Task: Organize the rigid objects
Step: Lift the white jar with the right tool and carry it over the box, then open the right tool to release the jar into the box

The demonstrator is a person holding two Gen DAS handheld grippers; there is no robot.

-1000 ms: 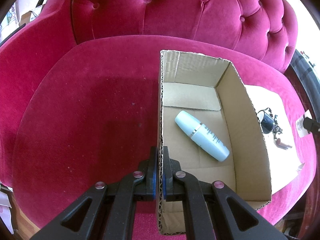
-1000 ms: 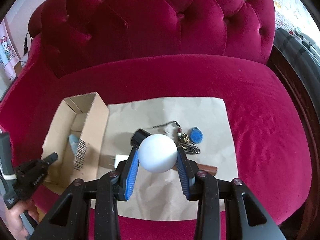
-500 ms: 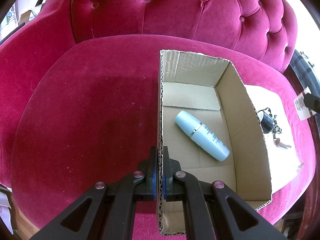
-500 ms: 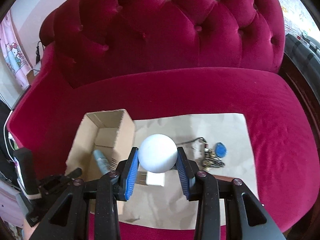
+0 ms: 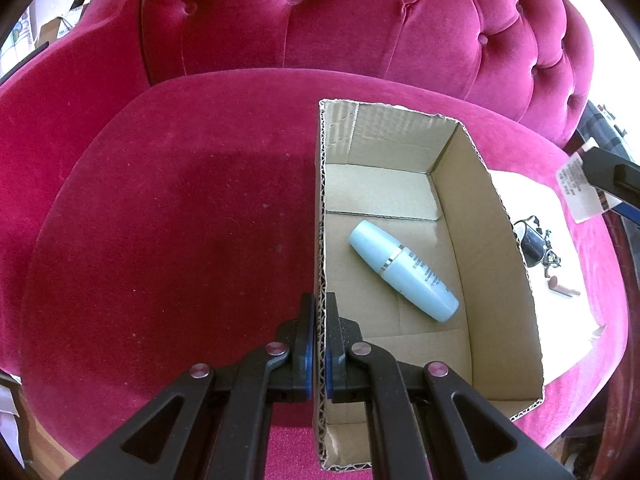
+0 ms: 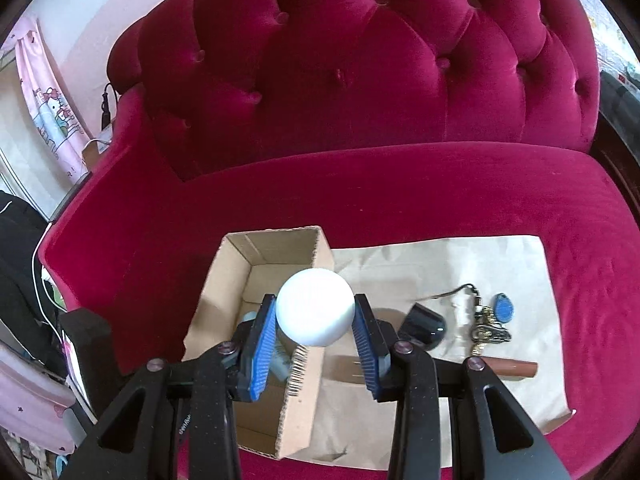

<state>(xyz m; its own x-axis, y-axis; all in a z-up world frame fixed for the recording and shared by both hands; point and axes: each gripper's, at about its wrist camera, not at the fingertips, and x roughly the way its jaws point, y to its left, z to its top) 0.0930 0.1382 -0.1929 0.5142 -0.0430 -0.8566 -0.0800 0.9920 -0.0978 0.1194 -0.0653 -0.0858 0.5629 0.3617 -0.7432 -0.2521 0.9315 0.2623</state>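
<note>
While I hold a gripper in each hand over a crimson velvet sofa (image 5: 168, 208), my left gripper (image 5: 319, 308) is clamped tight on the left wall of an open cardboard box (image 5: 496, 240), its two blue pads pressed flat against the corrugated edge at the six o'clock side of the left wrist view. Inside the box, a pale blue bottle (image 5: 404, 270) lies on its side on the floor, slanting from ten o'clock down to four o'clock, touching neither long wall.

My right gripper (image 6: 315, 316) is closed on a white ball (image 6: 315, 307), one blue pad against each side of it. In the right wrist view the ball hangs at the centre, above the box's right wall, with the open box (image 6: 224, 280) spreading toward nine o'clock beneath it. Part of the blue bottle (image 6: 250, 316) shows just left of the ball, behind the left finger.

At three o'clock from the ball, a sheet of brown paper (image 6: 440, 264) is spread on the seat cushion. On it sit a small black round object (image 6: 422, 325), a bunch of keys (image 6: 490, 326) with a blue tag (image 6: 503, 307), and a brown cylinder (image 6: 508, 369) lying flat, nearer five o'clock. These items lie close together but well apart from the box. The tufted sofa back (image 6: 360, 60) fills the twelve o'clock half of both views.
</note>
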